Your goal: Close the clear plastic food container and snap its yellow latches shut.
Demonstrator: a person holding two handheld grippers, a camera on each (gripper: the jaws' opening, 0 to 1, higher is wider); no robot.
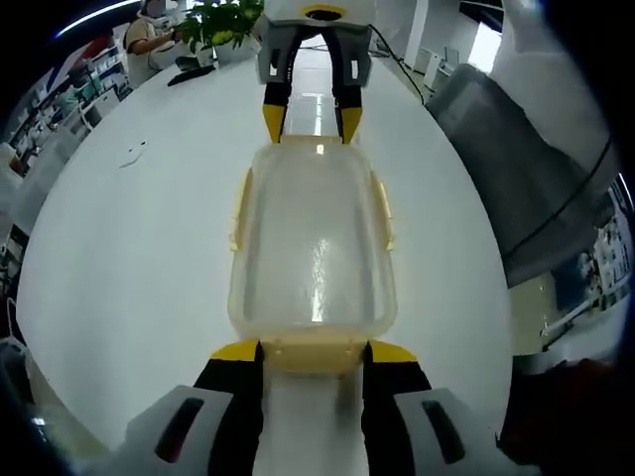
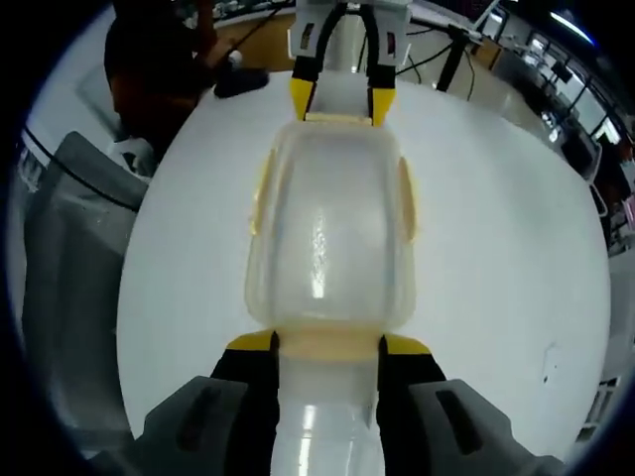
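A white table (image 1: 129, 248), a grey chair (image 1: 526, 169) beside it, a green plant (image 1: 223, 22) at its far end.

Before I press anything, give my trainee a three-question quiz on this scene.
1. True or false: the lid already sits on the container.
2. Where do the grippers stand? A) both at one end B) one at each end C) both above the lid
3. What surface holds the container?

Key:
1. True.
2. B: the left gripper at one end latch, the right gripper at the opposite end.
3. A white table.
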